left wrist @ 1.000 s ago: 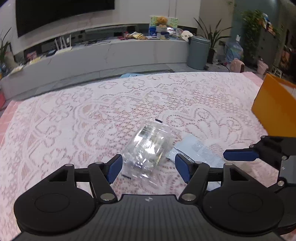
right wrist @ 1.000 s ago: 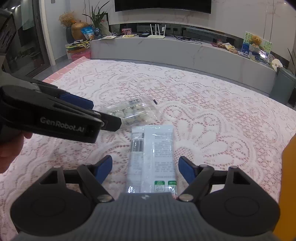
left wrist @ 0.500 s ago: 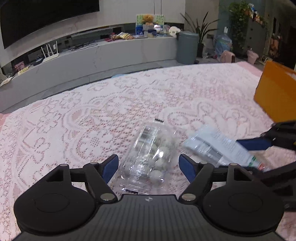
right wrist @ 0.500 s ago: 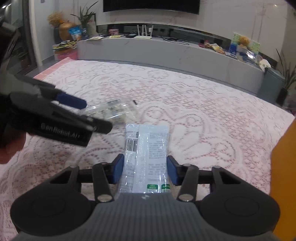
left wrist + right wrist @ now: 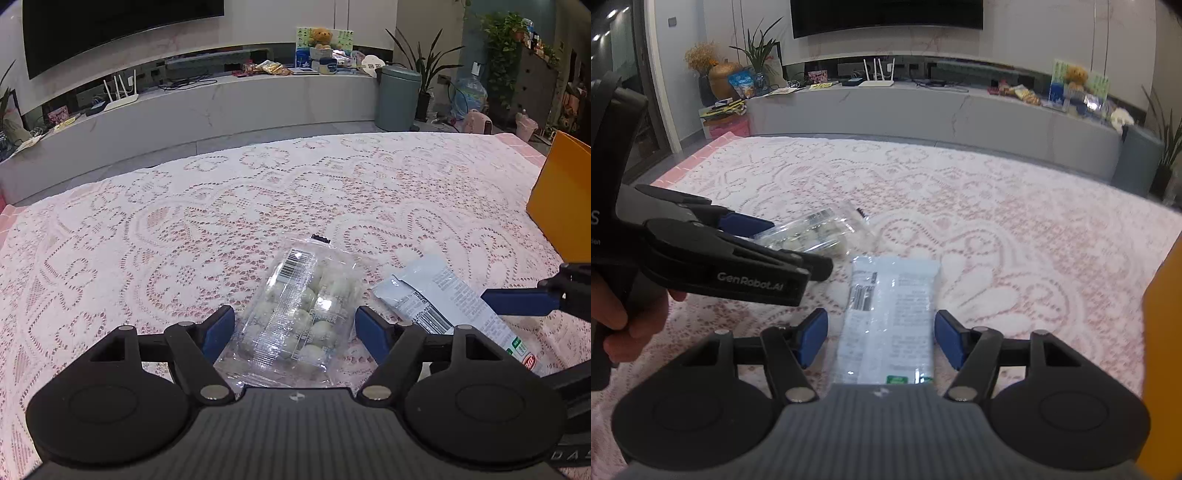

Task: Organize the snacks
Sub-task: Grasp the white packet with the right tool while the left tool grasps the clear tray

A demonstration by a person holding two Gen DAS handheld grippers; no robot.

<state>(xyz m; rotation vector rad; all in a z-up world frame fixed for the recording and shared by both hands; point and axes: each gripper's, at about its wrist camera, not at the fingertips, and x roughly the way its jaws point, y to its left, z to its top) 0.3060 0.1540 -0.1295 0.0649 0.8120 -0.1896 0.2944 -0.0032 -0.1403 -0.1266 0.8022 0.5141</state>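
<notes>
Left gripper [image 5: 294, 325]: jaws closing slightly, wide, straddling clear egg pack [image 5: 299, 314] on lace tablecloth [image 5: 147, 229]; pads not touching. Centre pack, squeeze gently; film looks slippery.
Right gripper [image 5: 881, 338]: jaws opening, white sachet [image 5: 890, 317] between, untouched. You grip mid-body. Orange box [image 5: 561, 199] beside, right.

Orange box [image 5: 561, 199] cut by frame edge; white packet [image 5: 890, 321] print blurred.

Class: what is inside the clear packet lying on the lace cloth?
Small pale round sweets fill the clear packet. A barcode label covers part of them, and the packet's near end is hidden behind the tool body.
</notes>
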